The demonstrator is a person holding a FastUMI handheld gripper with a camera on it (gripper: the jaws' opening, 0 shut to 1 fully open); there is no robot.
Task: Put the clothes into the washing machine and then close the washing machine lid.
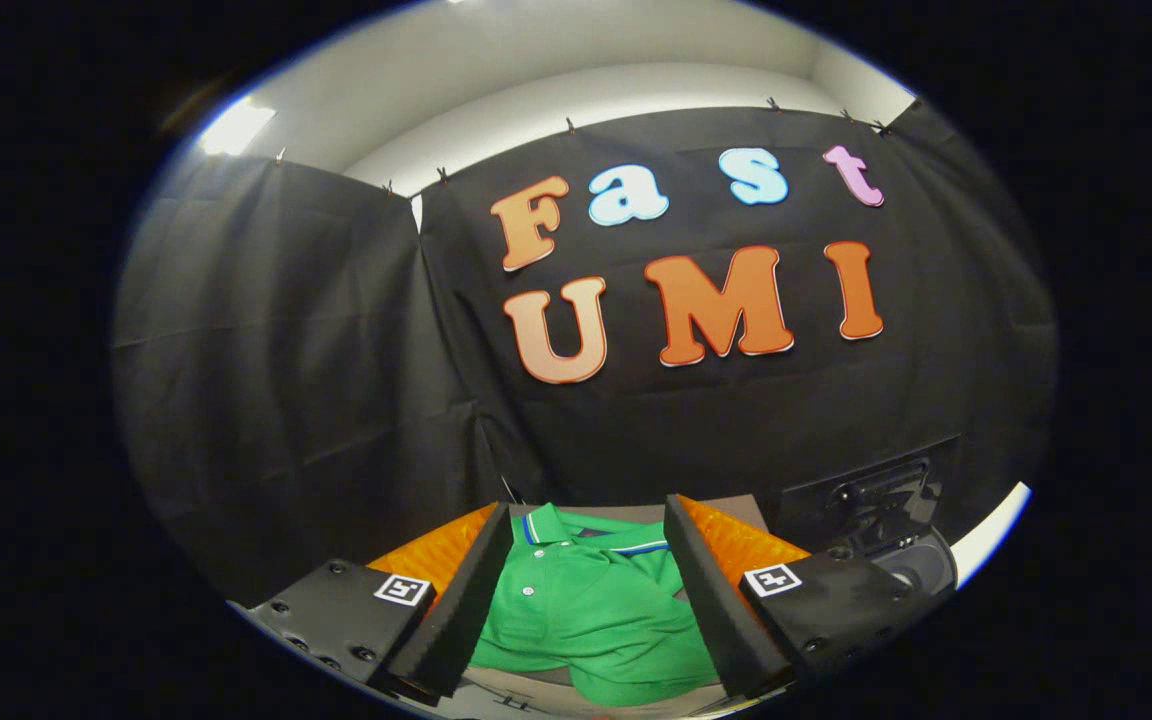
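Observation:
A green polo shirt (586,610) with a striped collar lies on a pale surface, framed between my two fingers. My gripper (588,515) is open, its fingers spread wide on either side of the shirt and touching nothing. To the right, beyond the right finger, stands the dark washing machine (886,500) with its lid raised; a round opening (921,565) shows just below the lid.
The black cloth wall (316,400) of the booth stands close behind the shirt and the machine. A white rim (991,530) curves past the machine on the far right.

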